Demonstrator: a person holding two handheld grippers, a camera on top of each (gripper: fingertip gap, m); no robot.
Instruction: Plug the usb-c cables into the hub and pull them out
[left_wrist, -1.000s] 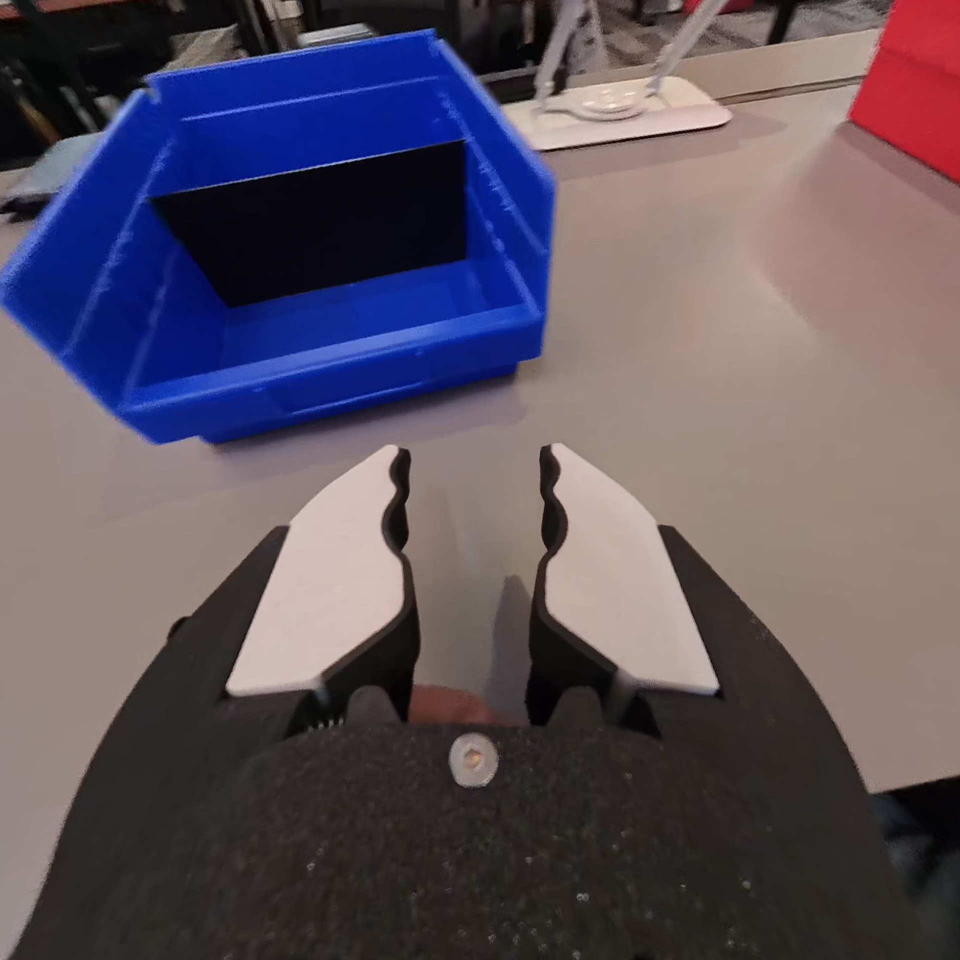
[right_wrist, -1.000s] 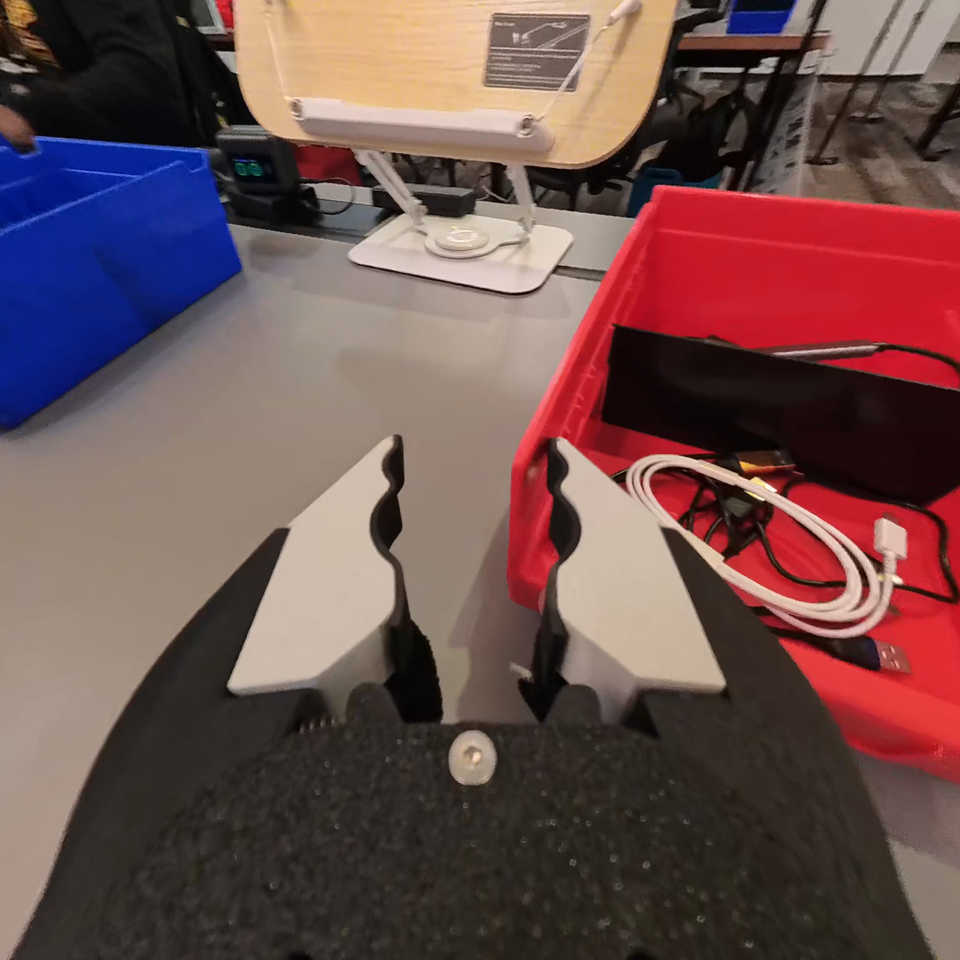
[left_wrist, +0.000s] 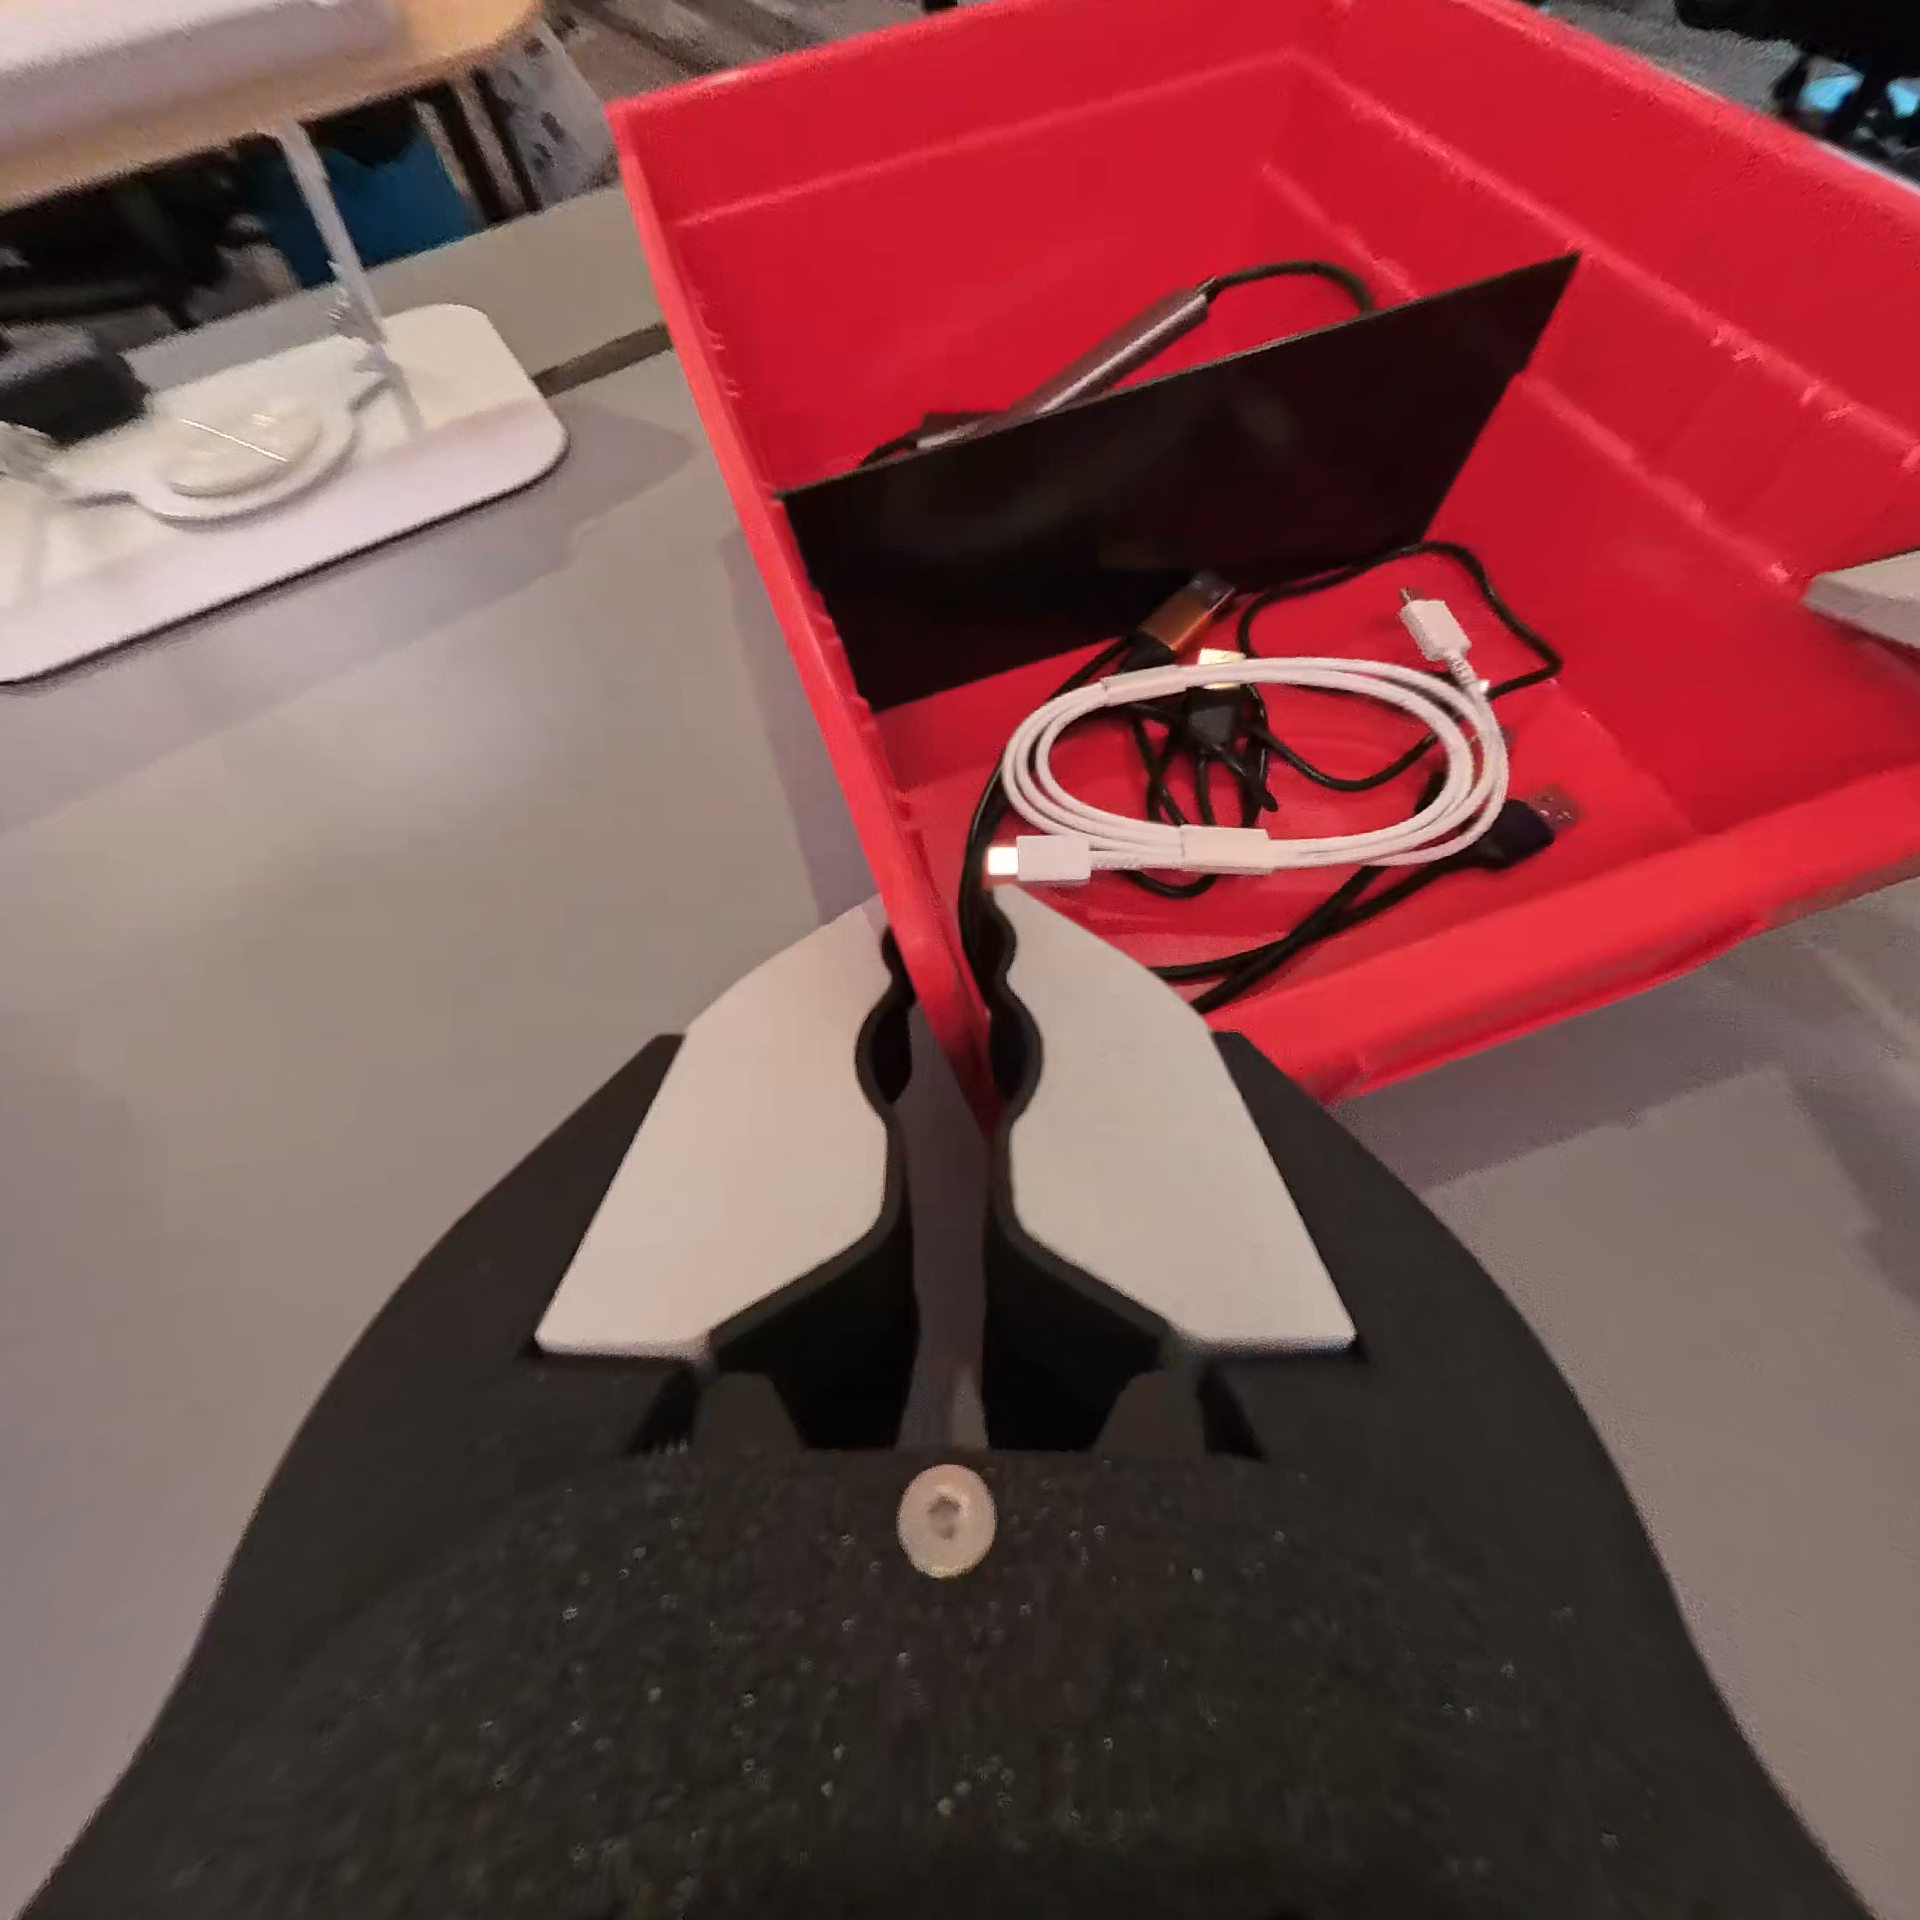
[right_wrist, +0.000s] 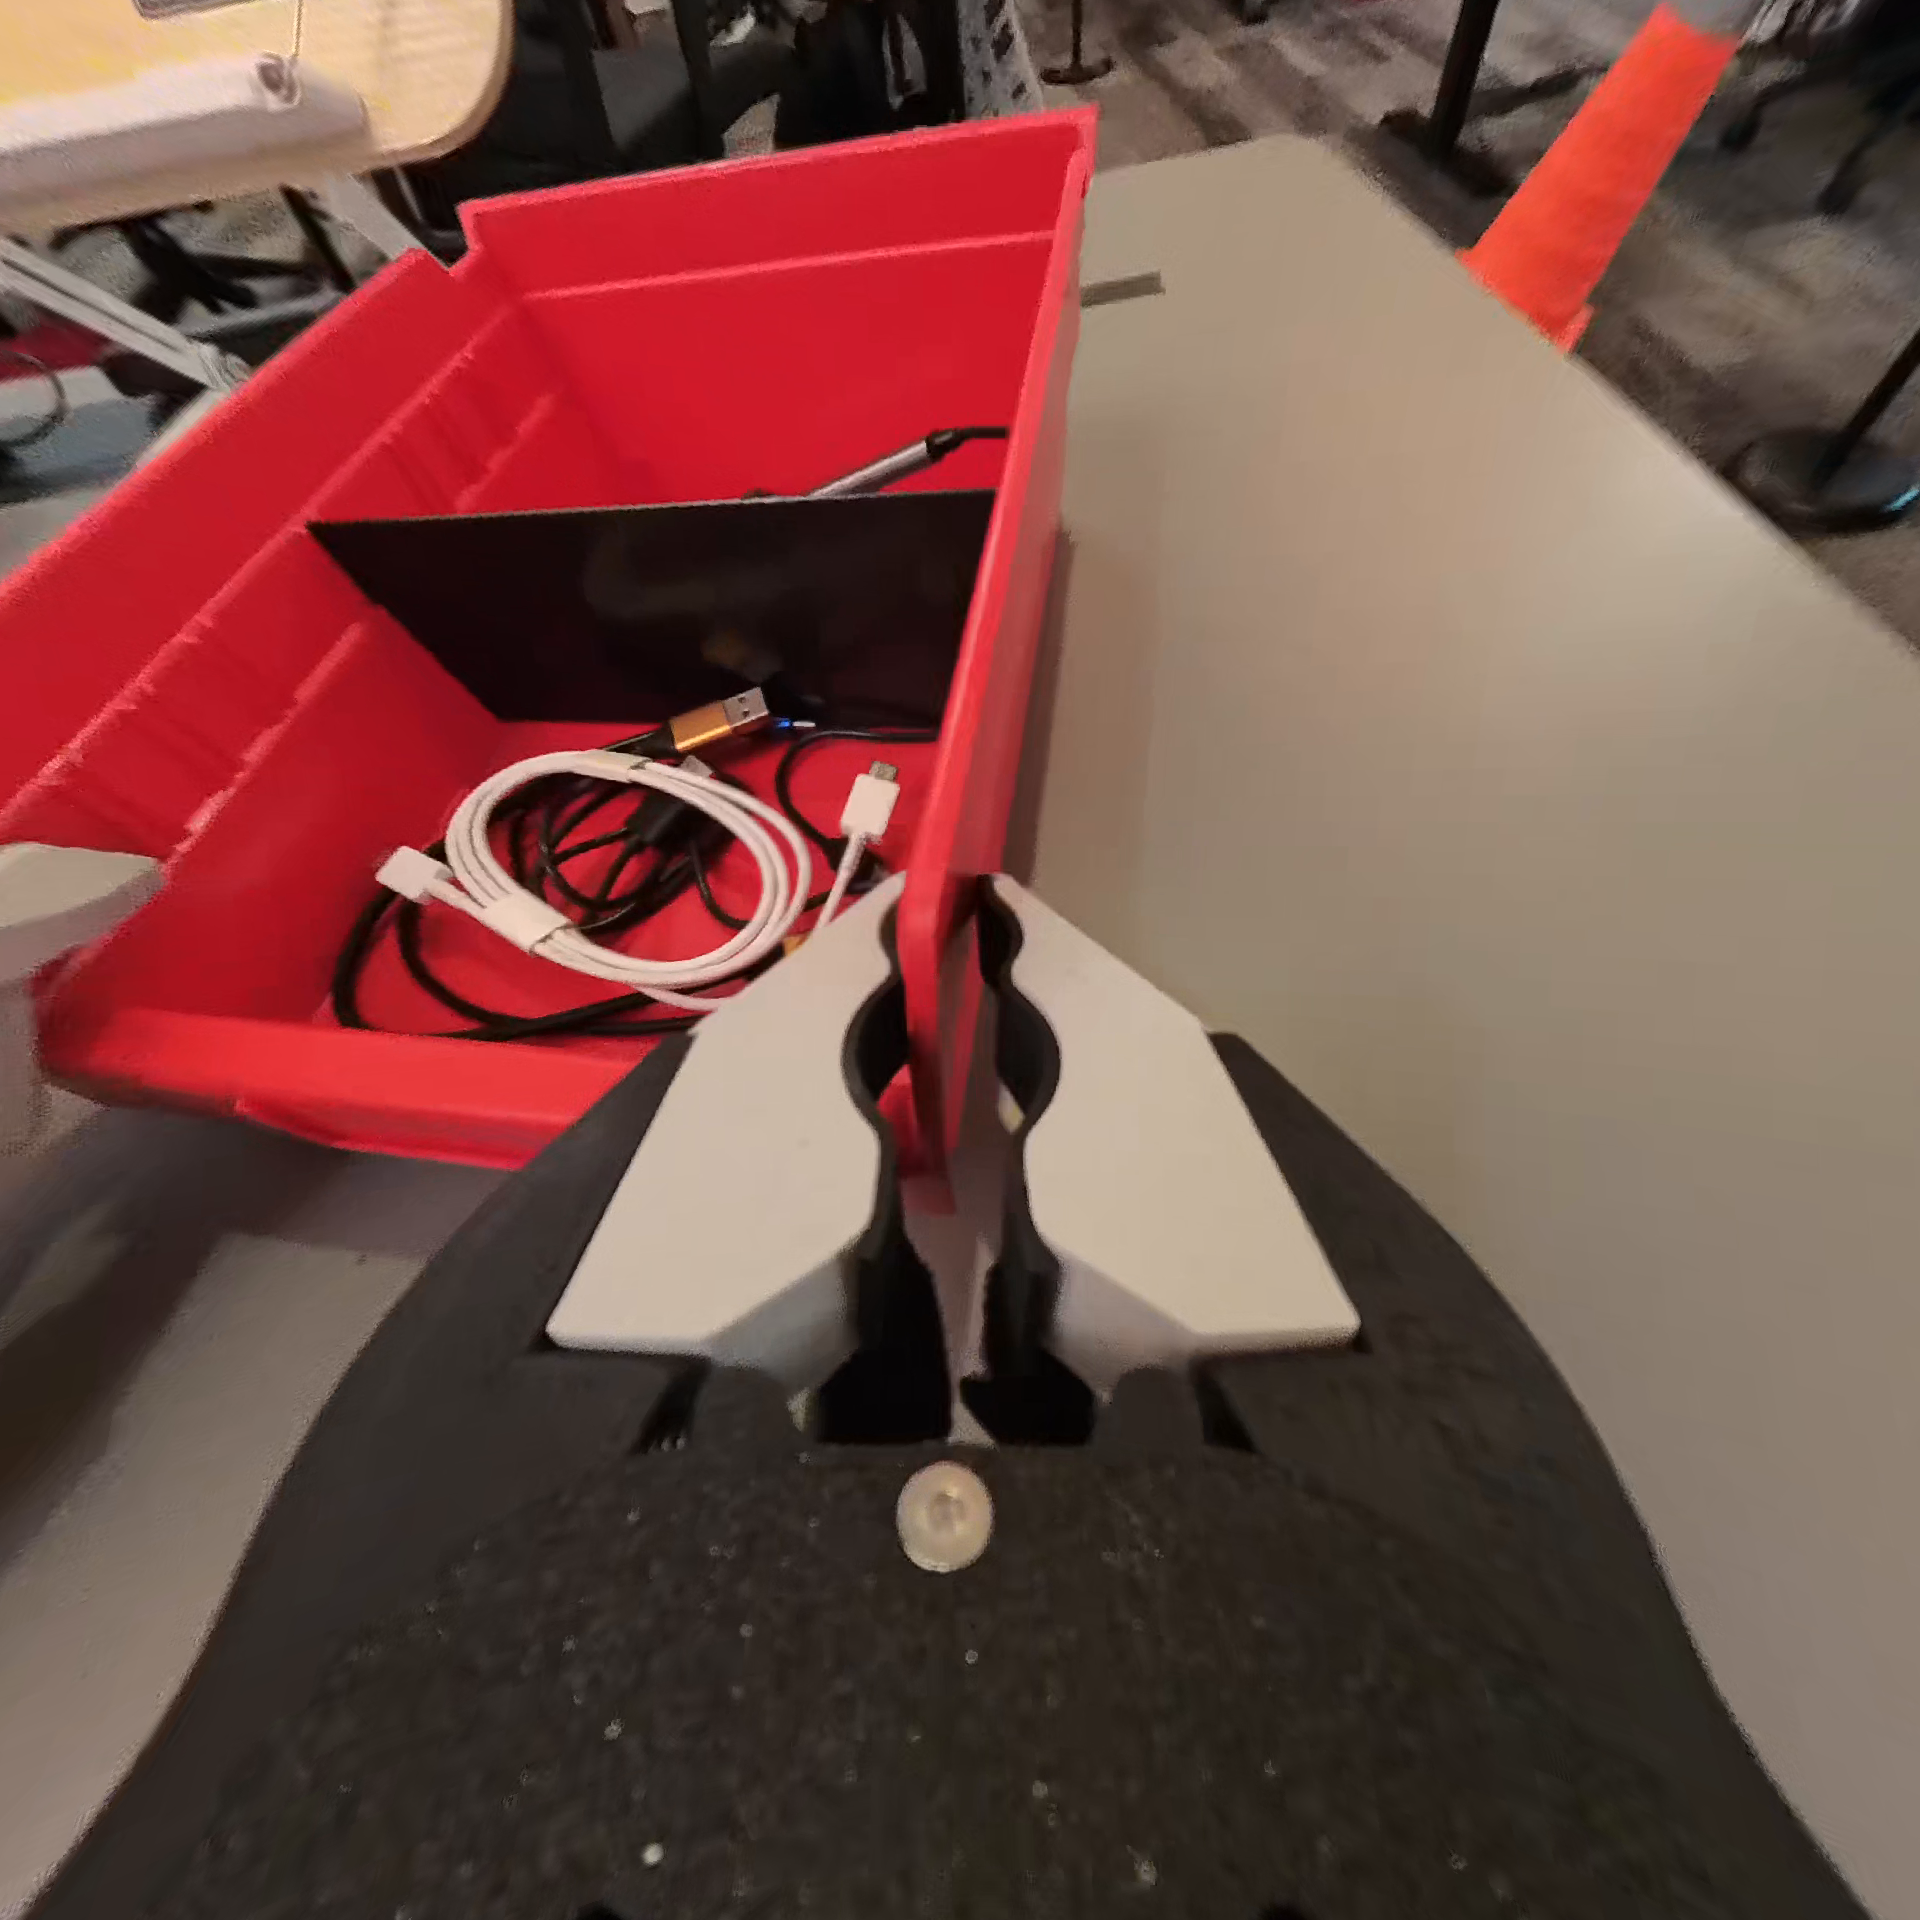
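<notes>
Left wrist view: my left gripper (left_wrist: 945, 951) is pinched onto the left wall of the one red bin (left_wrist: 1039, 177), near its front corner. Right wrist view: my right gripper (right_wrist: 943, 904) is pinched onto the bin's right wall, also near the front. The bin sits on the grey worktop (left_wrist: 364, 883), split by one black divider (left_wrist: 1195, 468). In the front compartment lie one coiled white cable (left_wrist: 1247, 790) and tangled black cables (left_wrist: 1205, 748); I cannot count them. Behind the divider lies one grey hub (left_wrist: 1101, 364). One orange cone (right_wrist: 1600, 177) stands beyond the worktop.
</notes>
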